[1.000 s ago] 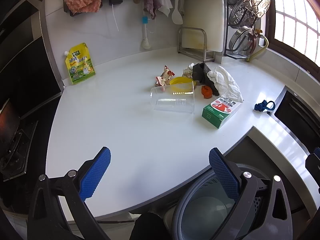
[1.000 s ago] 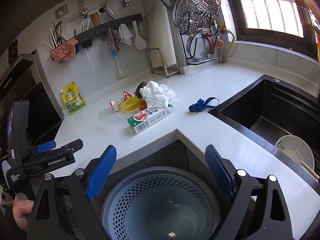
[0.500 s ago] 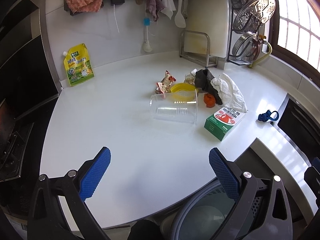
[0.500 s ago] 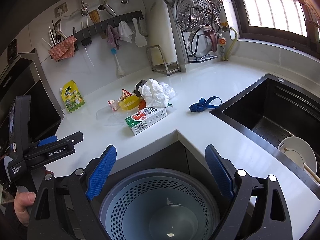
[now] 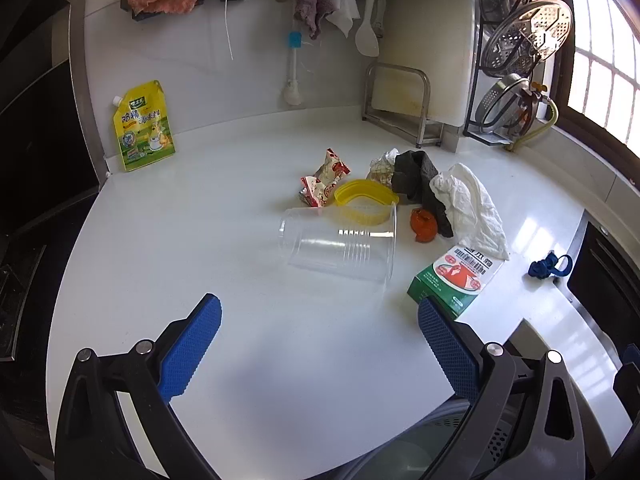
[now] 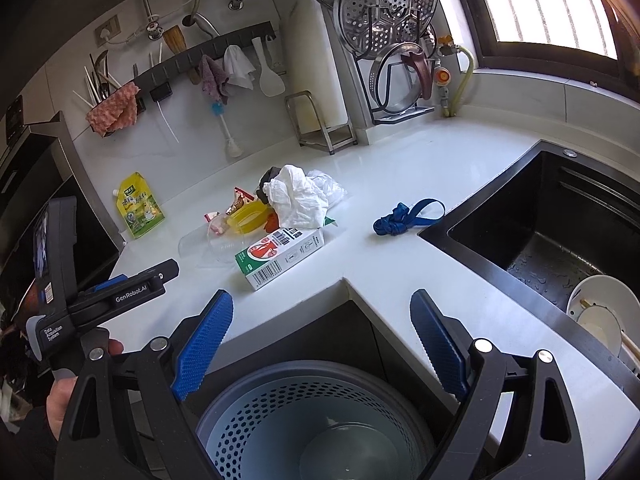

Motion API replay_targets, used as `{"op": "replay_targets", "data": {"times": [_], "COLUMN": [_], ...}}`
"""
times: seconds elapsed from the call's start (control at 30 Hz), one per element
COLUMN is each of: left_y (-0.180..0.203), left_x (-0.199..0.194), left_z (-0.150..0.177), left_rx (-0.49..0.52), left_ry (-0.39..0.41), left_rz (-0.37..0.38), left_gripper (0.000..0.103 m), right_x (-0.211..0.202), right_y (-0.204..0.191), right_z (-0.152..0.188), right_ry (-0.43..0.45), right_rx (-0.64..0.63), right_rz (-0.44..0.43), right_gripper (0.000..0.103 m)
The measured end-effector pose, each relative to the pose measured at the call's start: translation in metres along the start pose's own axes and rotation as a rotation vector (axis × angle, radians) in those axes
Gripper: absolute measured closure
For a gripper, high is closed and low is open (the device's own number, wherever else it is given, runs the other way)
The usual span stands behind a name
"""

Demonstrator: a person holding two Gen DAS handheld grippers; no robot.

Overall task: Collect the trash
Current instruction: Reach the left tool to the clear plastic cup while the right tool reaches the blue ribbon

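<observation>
Trash lies in a cluster on the white counter [image 5: 200, 240]: a clear plastic cup [image 5: 340, 244] on its side, a yellow lid [image 5: 364, 196], a red snack wrapper [image 5: 324, 178], an orange scrap [image 5: 423, 224], a dark rag [image 5: 420, 178], a crumpled white tissue [image 5: 472, 204] and a green-and-white carton [image 5: 456, 276]. The carton [image 6: 280, 256] and tissue [image 6: 296, 196] also show in the right wrist view. My left gripper [image 5: 320, 344] is open and empty, short of the cup. My right gripper [image 6: 320, 340] is open and empty above the grey perforated bin [image 6: 312, 416].
A blue strap [image 6: 404, 218] lies near the black sink [image 6: 560, 240], which holds white bowls [image 6: 600, 312]. A yellow pouch [image 5: 142, 132] leans on the back wall. A rack with steamer plates [image 6: 388, 20] and a cutting-board stand [image 5: 400, 96] stand at the back.
My left gripper has moved forward over the counter towards the cup; the trash looks nearer. My right gripper has stayed above the bin.
</observation>
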State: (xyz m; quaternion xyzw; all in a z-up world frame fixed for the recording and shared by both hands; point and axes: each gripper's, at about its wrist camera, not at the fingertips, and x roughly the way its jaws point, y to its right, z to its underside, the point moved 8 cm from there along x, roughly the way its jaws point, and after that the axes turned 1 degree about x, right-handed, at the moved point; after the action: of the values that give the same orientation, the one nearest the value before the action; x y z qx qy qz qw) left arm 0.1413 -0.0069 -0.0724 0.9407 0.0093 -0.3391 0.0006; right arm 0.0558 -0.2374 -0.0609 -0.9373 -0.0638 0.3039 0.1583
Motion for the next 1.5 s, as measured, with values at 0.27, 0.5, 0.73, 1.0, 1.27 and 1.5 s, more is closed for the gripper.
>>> {"op": "replay_targets", "data": {"times": [0.27, 0.5, 0.73, 1.0, 1.27, 1.5], "left_y": [0.019, 0.025, 0.023, 0.016, 0.013, 0.006], "left_x": [0.035, 0.061, 0.079, 0.087, 0.096, 0.099], "left_z": [-0.018, -0.023, -0.023, -0.027, -0.024, -0.021], "left_rx": [0.008, 0.016, 0.011, -0.025, -0.05, -0.083], "left_ry": [0.005, -0.022, -0.062, -0.078, -0.116, -0.134], "left_rz": [-0.044, -0.123, -0.184, -0.182, -0.154, -0.104], "left_gripper": [0.006, 0.006, 0.006, 0.007, 0.03, 0.062], "right_x": [0.013, 0.02, 0.025, 0.028, 0.031, 0.043], "right_y": [0.008, 0.019, 0.026, 0.032, 0.036, 0.043], "right_z": [0.0, 0.0, 0.0, -0.002, -0.019, -0.034], "right_ry": [-0.012, -0.017, -0.019, -0.014, 0.005, 0.006], "right_rx": [0.029, 0.062, 0.086, 0.092, 0.062, 0.036], "right_rz": [-0.013, -0.013, -0.014, -0.014, 0.008, 0.039], "right_gripper": [0.017, 0.017, 0.017, 0.017, 0.017, 0.017]}}
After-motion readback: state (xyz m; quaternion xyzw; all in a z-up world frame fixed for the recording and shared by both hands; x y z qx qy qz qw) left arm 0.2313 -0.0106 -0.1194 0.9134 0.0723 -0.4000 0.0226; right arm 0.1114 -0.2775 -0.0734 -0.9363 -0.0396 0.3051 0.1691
